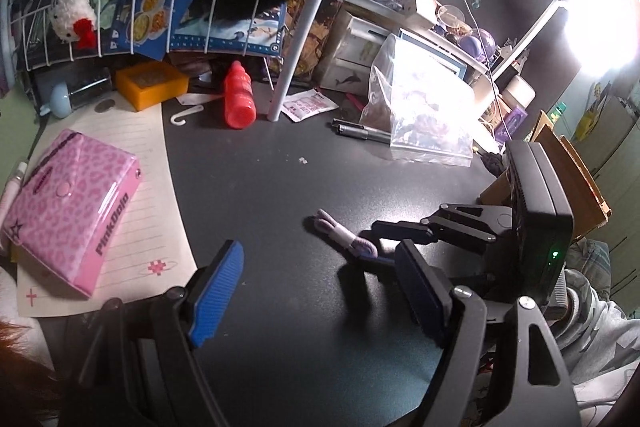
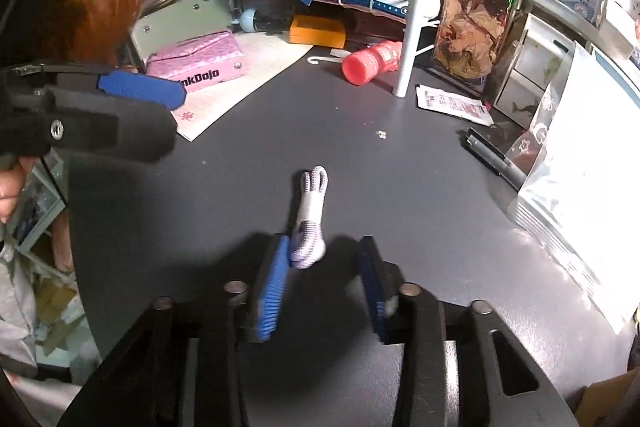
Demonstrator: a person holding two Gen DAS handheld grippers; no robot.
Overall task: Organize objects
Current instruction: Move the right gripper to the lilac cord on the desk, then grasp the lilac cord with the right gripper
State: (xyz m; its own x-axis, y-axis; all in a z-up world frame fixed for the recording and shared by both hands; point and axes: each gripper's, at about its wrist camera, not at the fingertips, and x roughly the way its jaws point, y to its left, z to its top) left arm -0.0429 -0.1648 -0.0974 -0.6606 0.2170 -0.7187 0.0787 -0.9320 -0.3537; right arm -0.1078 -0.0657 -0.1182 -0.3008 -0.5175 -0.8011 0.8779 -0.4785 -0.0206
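Lying at frame centre on the dark desk (image 2: 400, 187), the coiled lilac cable (image 2: 310, 217) looks light, soft and floppy; right gripper (image 2: 326, 291) jaws apart around its near end, left gripper (image 1: 320, 291) jaws apart. Best pinched at the banded middle.

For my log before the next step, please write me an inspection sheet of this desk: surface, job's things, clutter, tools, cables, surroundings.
Surface: dark desk, a few crumbs, lined paper sheet at its left.
Job's things: bundled lilac cord lying flat mid-desk.
Clutter: pink pouch on the sheet; red bottle on its side; orange box; two pens; clear bag; sachet.
Tools: right tool open, straddling the near end of the cord; left tool open, holding nothing.
Cables: thin wire near the lamp.
Surroundings: wire rack with booklets and plush toys, stacked boxes.
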